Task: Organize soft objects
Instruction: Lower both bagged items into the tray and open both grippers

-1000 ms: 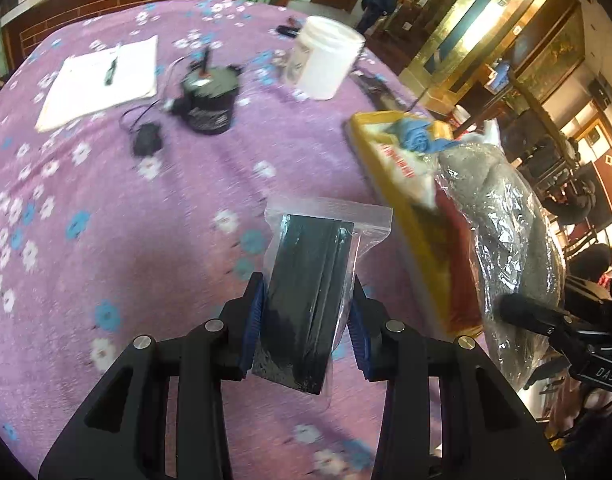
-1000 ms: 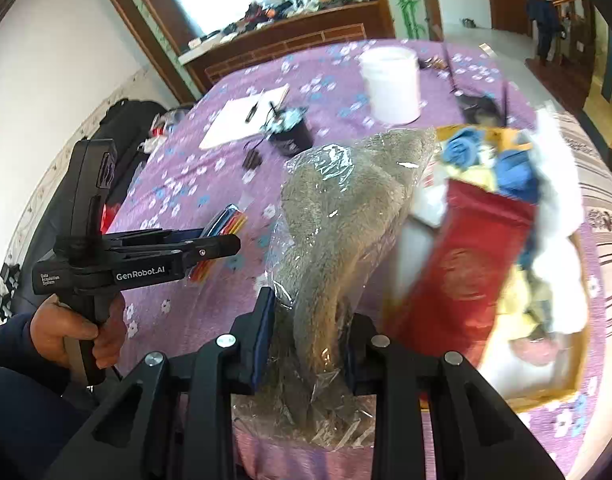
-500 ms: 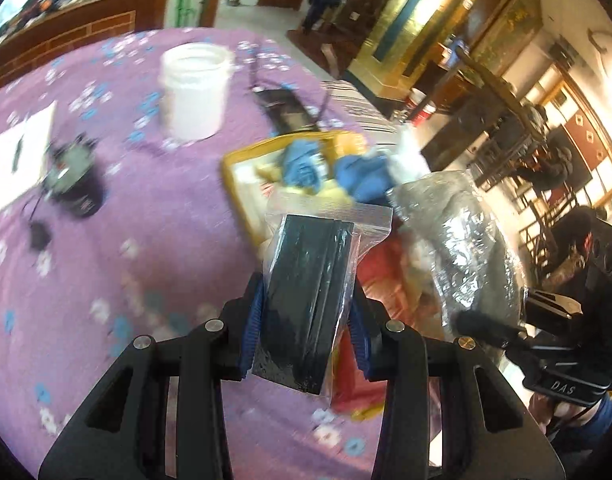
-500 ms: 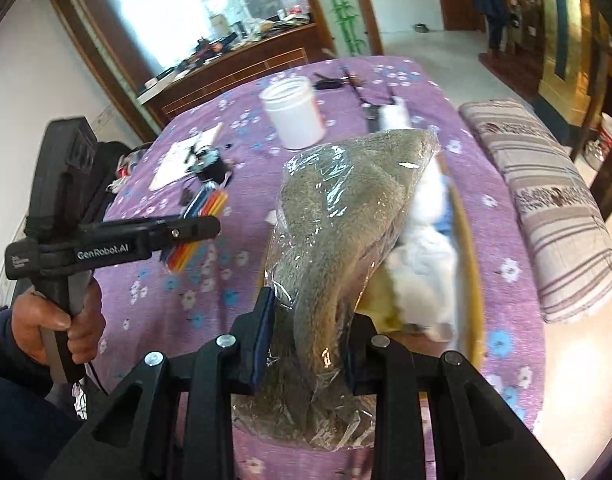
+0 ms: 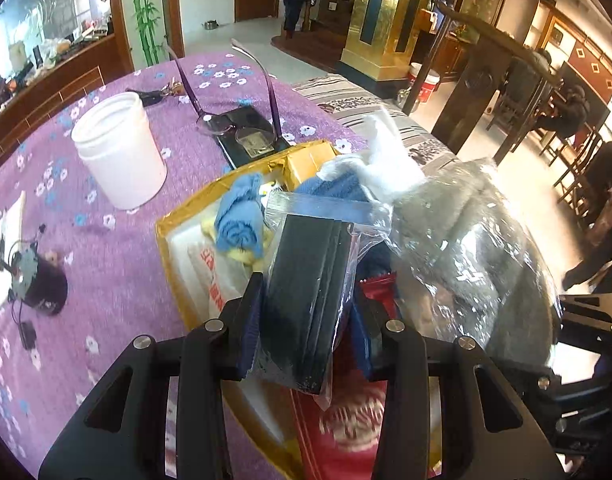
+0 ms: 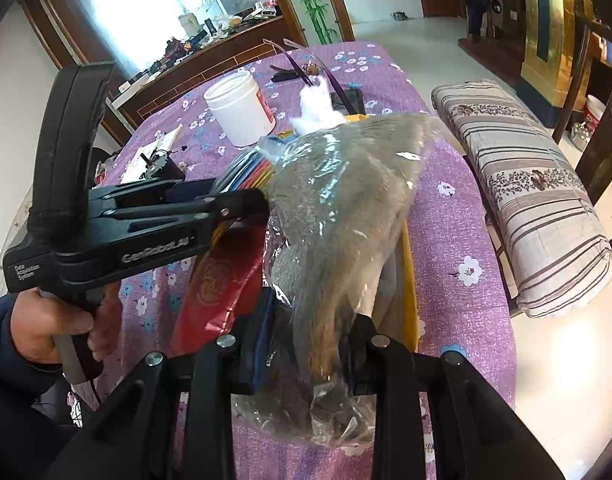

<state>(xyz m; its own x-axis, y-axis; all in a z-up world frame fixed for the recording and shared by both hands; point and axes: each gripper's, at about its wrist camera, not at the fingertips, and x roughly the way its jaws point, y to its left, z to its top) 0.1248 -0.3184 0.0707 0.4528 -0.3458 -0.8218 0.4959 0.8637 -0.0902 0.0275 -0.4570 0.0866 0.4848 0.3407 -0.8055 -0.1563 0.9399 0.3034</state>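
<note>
Left wrist view: one left gripper [image 5: 306,320], two fingers clamping one zip bag of dark folded fabric [image 5: 306,300], standing upright between the pads, hanging above one yellow box [image 5: 174,216] on the purple flowered tablecloth [image 5: 106,248]. Lying inside the box: one blue cloth [image 5: 240,220], one white cloth [image 5: 385,164], one red packet [image 5: 345,432]. Standing nearby: one white jar [image 5: 118,148], one pair of glasses [image 5: 234,120].

Right wrist view: one right gripper [image 6: 306,352], two fingers squeezing one clear bag of grey plush [image 6: 337,216], rising between the pads over the box. One hand [image 6: 54,320] gripping the other gripper's handle, just beside the plush.
</note>
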